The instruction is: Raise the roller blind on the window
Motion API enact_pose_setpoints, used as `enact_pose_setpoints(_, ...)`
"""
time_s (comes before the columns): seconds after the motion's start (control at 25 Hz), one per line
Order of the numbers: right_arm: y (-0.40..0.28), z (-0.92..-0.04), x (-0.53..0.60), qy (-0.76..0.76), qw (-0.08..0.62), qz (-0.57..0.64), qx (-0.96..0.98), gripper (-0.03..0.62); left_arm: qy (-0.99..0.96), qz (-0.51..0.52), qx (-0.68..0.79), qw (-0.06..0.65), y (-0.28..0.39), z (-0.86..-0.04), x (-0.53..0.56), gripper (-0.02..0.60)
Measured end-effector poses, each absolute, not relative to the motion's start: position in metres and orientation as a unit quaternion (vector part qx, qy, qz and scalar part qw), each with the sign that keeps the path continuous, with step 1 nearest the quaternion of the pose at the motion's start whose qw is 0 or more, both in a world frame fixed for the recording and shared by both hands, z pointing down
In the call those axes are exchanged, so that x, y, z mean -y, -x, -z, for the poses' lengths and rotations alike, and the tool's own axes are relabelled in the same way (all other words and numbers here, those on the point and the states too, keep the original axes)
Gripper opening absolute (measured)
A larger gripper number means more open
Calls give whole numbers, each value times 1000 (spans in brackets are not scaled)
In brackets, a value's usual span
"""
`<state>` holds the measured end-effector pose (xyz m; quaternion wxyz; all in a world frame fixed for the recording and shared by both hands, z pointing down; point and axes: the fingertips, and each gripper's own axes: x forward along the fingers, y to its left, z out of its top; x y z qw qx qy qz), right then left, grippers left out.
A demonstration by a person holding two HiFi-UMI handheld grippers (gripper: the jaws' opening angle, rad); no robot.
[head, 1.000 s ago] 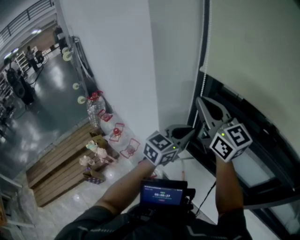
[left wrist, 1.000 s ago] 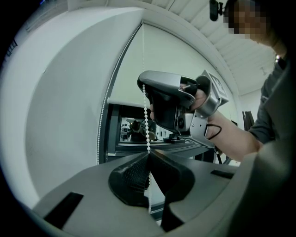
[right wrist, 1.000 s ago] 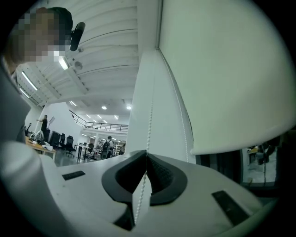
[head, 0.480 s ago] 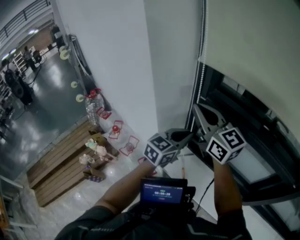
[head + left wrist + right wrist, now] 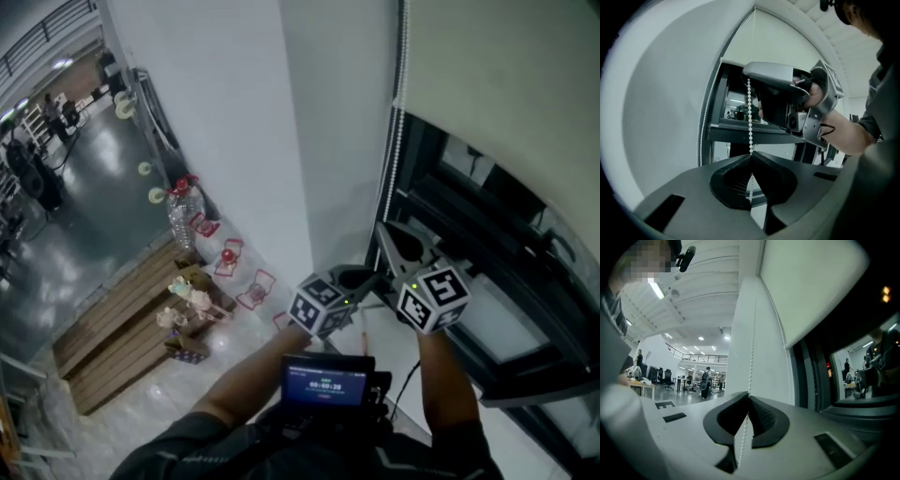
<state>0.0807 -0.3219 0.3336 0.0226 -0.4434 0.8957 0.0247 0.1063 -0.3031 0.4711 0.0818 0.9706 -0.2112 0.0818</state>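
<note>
Window [image 5: 487, 234]: dark-framed, set to the right of a white wall; the lower glass is uncovered

Roller blind [image 5: 506, 66]: pale fabric covering the upper part of the window, with its bottom edge above both tools; judged partly raised, with more travel left

Right hand-held gripper [image 5: 386, 234]: the upper of the two, pointing up along the left edge of the window frame; jaws closed on the bead chain, which passes between its ridged pads

Left hand-held gripper [image 5: 377, 279]: just below and beside the right one; jaws likewise closed on the same strand, which runs straight up from it to the right one

Bead chain [image 5: 749, 117]: white and fine, hanging at the blind's left side; the gripped strand looks taut between the tools, and a second strand hangs free closer to the frame

Risks, as judged:
- the beads are small and smooth, so a hard pull could slide them through the pads and gain nothing
- a pull angled away from the wall could make the chain skip at the top mechanism
- letting go with both tools together could let the blind run back down
- re-gripping the other strand by mistake would lower the blind
</note>
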Motion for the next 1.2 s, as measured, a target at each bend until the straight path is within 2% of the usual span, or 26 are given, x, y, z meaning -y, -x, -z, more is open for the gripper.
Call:
enact_pose_setpoints(0.44, -81, -355, 324, 448, 23, 2, -894, 0, -970, -86, 207, 98, -107, -496, 303, -3)
enact_pose_setpoints(0.68, -84, -352, 323, 450, 23, 13, -893, 1, -962, -103, 233, 101, -84, -491, 304, -1)
enact_pose_setpoints(0.72, -86, -352, 323, 450, 24, 13, -892, 2, -961, -106, 235, 104, -79, -490, 304, 11)
enact_pose_setpoints(0.76, -87, -353, 324, 451, 25, 15, -892, 1, -960, -107, 236, 106, -72, -487, 303, 53)
enact_pose_setpoints(0.8, -87, -353, 324, 451, 26, 15, -892, 1, -959, -104, 240, 108, -65, -482, 302, 89)
enact_pose_setpoints(0.92, -85, -354, 324, 448, 28, 14, -894, 0, -958, -89, 254, 102, -44, -451, 300, 92)
enact_pose_setpoints(1.04, -84, -354, 323, 446, 30, 13, -894, 0, -961, -88, 256, 57, -38, -409, 294, 92)
enact_pose_setpoints(1.2, -80, -354, 321, 442, 29, 10, -897, 1, -971, -5, 239, 16, -50, -329, 293, 92)
